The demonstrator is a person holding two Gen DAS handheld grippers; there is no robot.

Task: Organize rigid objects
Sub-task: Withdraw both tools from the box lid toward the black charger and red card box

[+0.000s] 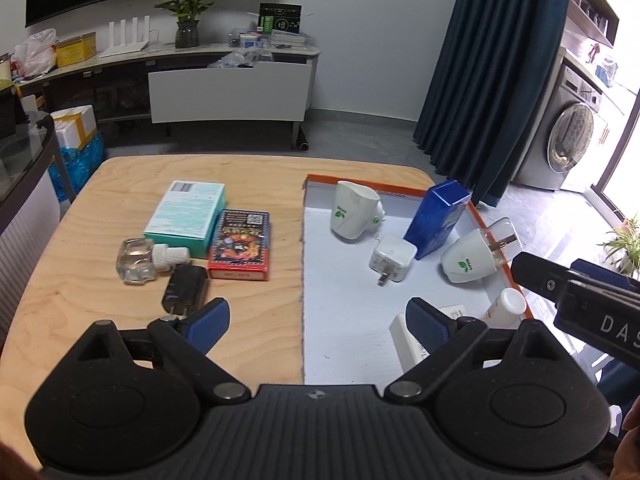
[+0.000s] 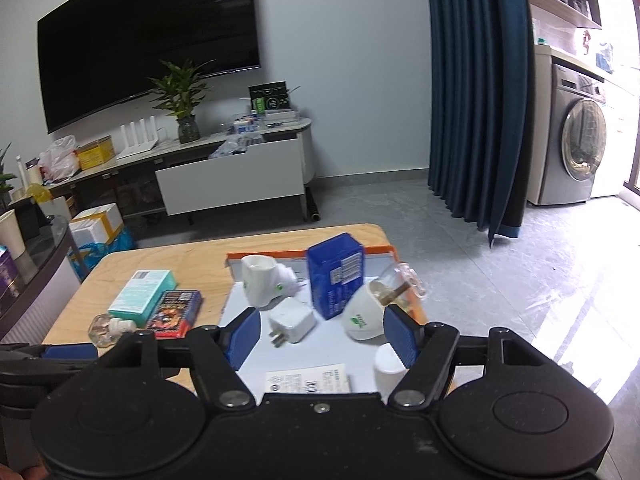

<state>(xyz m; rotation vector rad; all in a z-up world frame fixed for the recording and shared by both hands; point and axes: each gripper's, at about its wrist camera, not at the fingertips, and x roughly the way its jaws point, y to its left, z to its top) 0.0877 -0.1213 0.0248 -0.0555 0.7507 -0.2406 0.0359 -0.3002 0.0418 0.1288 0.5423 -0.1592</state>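
An orange-rimmed tray (image 1: 400, 190) with a white floor holds two white plug-in devices (image 1: 354, 210) (image 1: 470, 258), a white charger (image 1: 392, 260), a blue box (image 1: 436, 218), a small white bottle (image 1: 506, 306) and a white labelled box (image 1: 406, 342). On the wood to its left lie a teal box (image 1: 186, 214), a red card box (image 1: 240, 244), a clear glass bottle (image 1: 138, 260) and a black adapter (image 1: 186, 290). My left gripper (image 1: 318, 322) is open and empty, low over the tray's left edge. My right gripper (image 2: 318, 336) is open and empty above the tray's near end.
The wooden table (image 1: 100, 320) ends close behind the tray. The right gripper's body (image 1: 580, 296) reaches in over the tray's right rim. A TV cabinet (image 1: 230, 92), a dark curtain (image 1: 492, 72) and a washing machine (image 1: 572, 140) stand beyond.
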